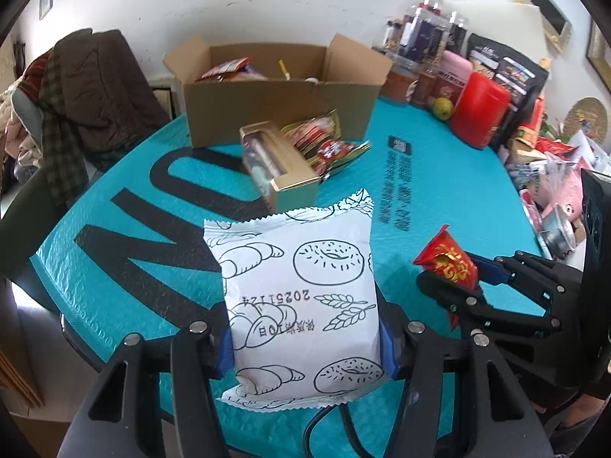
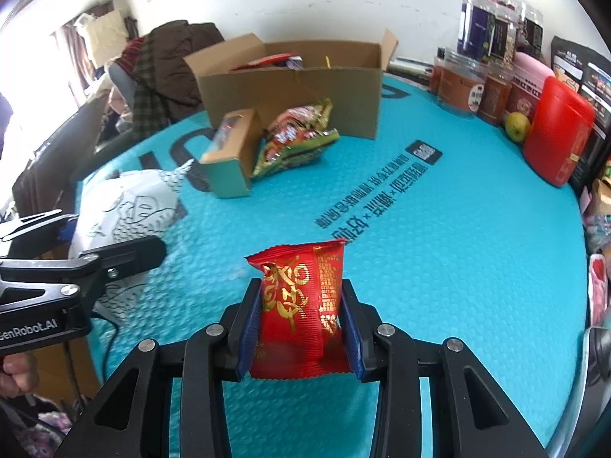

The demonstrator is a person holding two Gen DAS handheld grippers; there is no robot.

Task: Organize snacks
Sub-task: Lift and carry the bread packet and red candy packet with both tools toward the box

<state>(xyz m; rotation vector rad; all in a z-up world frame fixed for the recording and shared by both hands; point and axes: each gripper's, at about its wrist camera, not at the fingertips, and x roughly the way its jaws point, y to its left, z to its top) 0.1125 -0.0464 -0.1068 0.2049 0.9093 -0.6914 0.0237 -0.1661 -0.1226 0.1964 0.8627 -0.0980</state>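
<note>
While the left hand-held gripper [image 1: 305, 347] clamps a white bread packet [image 1: 301, 297] above the desk's [image 2: 439, 229] near edge, the right hand-held gripper [image 2: 301, 328] pinches a red snack pouch [image 2: 301, 297], seemingly lifted clear.

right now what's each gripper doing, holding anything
left gripper: shut on the white bread packet.
right gripper: shut on the small red snack packet.

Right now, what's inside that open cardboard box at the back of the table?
Over the cardboard box rim, a red snack packet and a yellow stick-like item show. The front wall hides whatever lies deeper.
</note>
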